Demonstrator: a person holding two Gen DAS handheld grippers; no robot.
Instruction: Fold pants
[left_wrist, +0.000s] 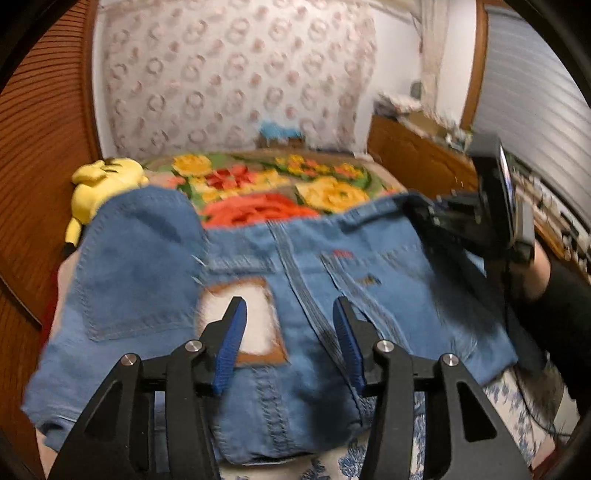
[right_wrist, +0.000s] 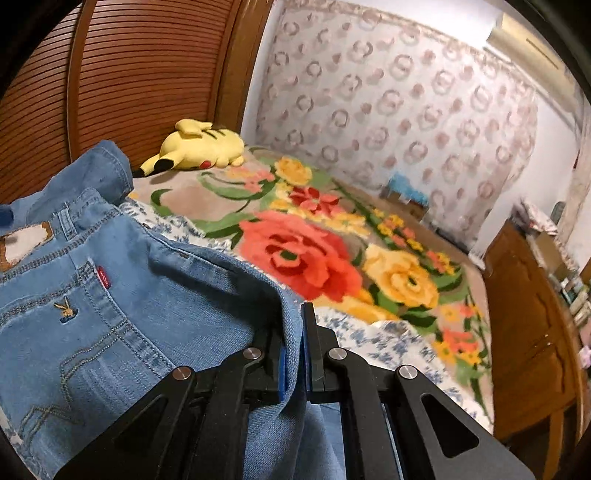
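Note:
Blue jeans lie back side up on the bed, with the waistband toward the far side and a torn waist label showing. My left gripper hovers just over the seat seam; it is open and its blue pads hold nothing. At the right end of the waistband my right gripper pinches the denim. In the right wrist view the jeans fill the left side, and the right gripper is shut on a raised fold of their edge.
A floral blanket covers the bed beyond the jeans, over a blue-and-white sheet. A yellow plush toy lies at the far left. A wooden louvred door stands on the left and a wooden cabinet on the right.

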